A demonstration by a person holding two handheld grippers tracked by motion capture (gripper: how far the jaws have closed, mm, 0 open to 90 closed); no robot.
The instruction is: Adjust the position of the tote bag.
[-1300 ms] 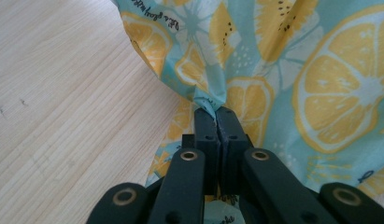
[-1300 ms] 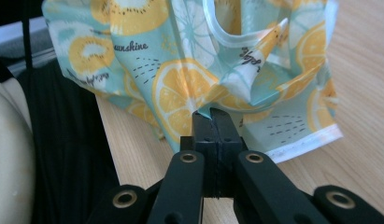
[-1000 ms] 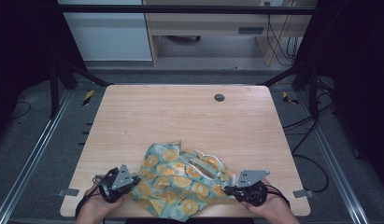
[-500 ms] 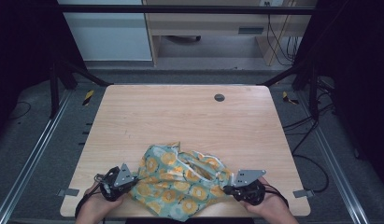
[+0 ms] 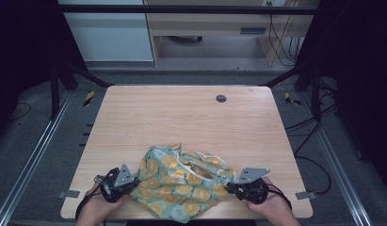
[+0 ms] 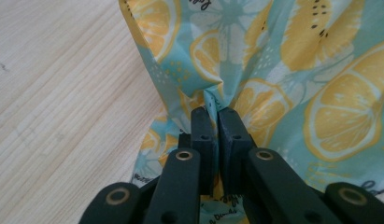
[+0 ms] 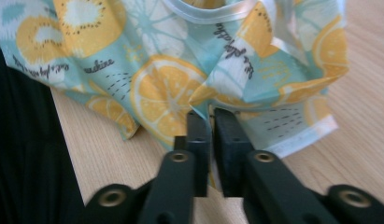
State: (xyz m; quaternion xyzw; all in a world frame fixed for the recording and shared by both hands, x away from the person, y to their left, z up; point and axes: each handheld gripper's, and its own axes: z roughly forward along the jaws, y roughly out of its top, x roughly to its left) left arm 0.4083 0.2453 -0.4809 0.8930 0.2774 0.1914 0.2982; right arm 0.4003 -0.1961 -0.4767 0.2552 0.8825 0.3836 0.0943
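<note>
Teal fabric printed with yellow lemon slices — a crumpled cloth [image 5: 181, 186] — lies bunched on the near half of the wooden table [image 5: 191, 122], close to the person's edge and roughly centred between the two hands. Left gripper [image 5: 127, 181] sits at the cloth's left margin; in the left gripper view its jaws are pressed nearly together with a pinched fold of the cloth [image 6: 255, 70] rising from between the tips, so it has a firm hold of the material. Right gripper [image 5: 231, 187] sits at the cloth's right margin; in the right gripper view its jaws are likewise closed to a narrow slit on a gathered edge of the cloth [image 7: 180, 88], near a white hem band. How much fabric lies between the right jaws is hard to judge, since the fold hides the tips — it appears to be a thin layer. The cloth's upper side forms loose ridges with a pale seam showing near the middle. A small dark round grommet [image 5: 221, 98] sits in the table's far part, well apart from the cloth.
</note>
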